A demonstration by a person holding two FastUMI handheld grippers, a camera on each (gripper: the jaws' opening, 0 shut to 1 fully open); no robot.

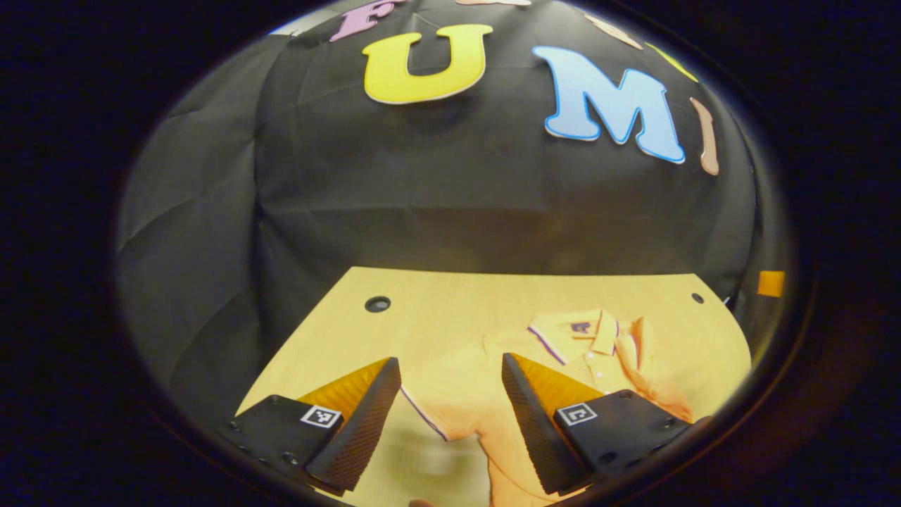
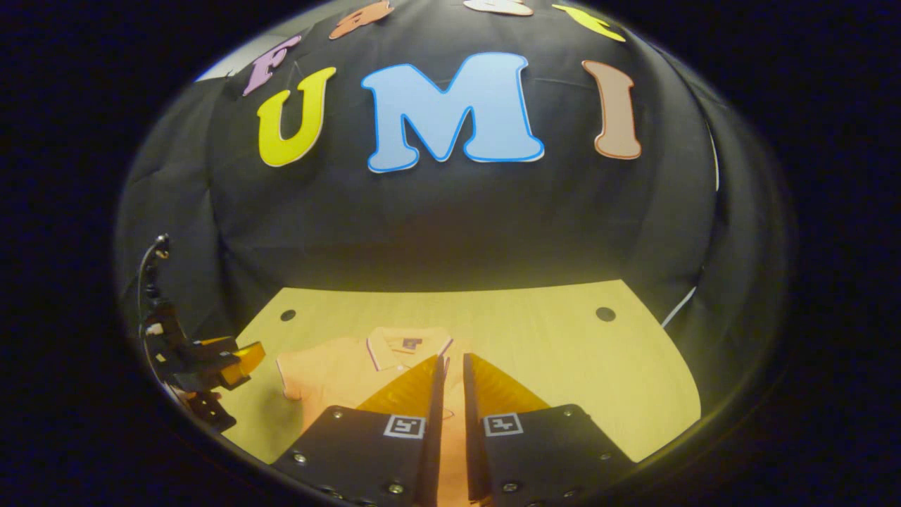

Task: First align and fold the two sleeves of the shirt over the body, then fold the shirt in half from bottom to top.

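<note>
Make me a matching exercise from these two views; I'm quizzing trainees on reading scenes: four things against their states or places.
1. left gripper
2. right gripper
3. shirt
4. table

a. lies collar toward the wall
b. fingers nearly together
c. fingers wide apart
d. has round holes near its far corners

Pairs: 1-c, 2-b, 3-a, 4-d

Booth dim; warm light falls from above onto the desk (image 1: 422, 310), leaving the wall (image 1: 422, 183) dark with a shadow band along the desk's far edge. Strong fisheye bending at the rims. In the left gripper view the shirt (image 1: 457, 394) near the desk's near edge is blurred.
</note>
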